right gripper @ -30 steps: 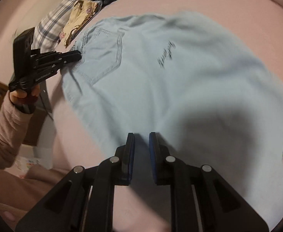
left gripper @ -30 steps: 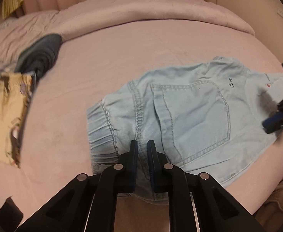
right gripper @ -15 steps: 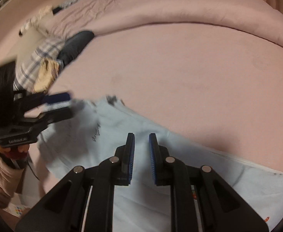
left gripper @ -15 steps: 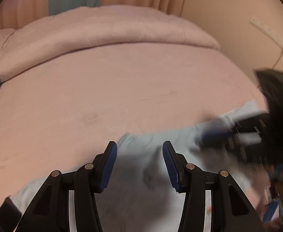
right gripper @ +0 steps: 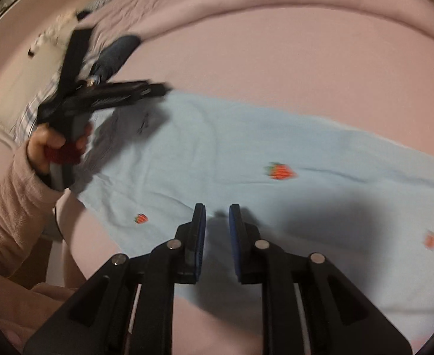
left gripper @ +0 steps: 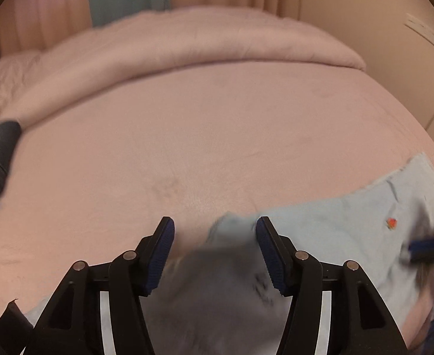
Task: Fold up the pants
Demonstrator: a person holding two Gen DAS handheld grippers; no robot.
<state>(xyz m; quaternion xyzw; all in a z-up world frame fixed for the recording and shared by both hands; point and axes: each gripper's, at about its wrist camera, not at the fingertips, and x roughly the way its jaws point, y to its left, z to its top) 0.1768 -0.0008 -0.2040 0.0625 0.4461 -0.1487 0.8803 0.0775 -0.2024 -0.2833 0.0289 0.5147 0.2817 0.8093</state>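
The light-blue pants (right gripper: 246,148) with small red strawberry prints lie stretched across the pink bed (right gripper: 276,53). My left gripper (left gripper: 215,227) hovers low over one end of the pants (left gripper: 335,230), its jaws wide apart and still opening; a fabric corner lies below the gap, and no pad presses on it. In the right wrist view a hand holds that left gripper (right gripper: 160,88) at the pants' far left end. My right gripper (right gripper: 217,216) hangs over the pants' near edge, its jaws narrowly apart and opening, with nothing pinched. Its blue tip (left gripper: 424,247) shows blurred at the right edge.
A dark rolled garment (right gripper: 119,53) and plaid cloth (right gripper: 30,109) lie at the bed's left side. A folded pink duvet (left gripper: 187,44) runs along the back. The person's sleeve (right gripper: 6,207) and the bed's near edge are at the lower left.
The left jaws have gone from nearly shut to wide apart. The pants, folded with a back pocket showing, now lie stretched out showing strawberry prints. Both grippers shifted along them.
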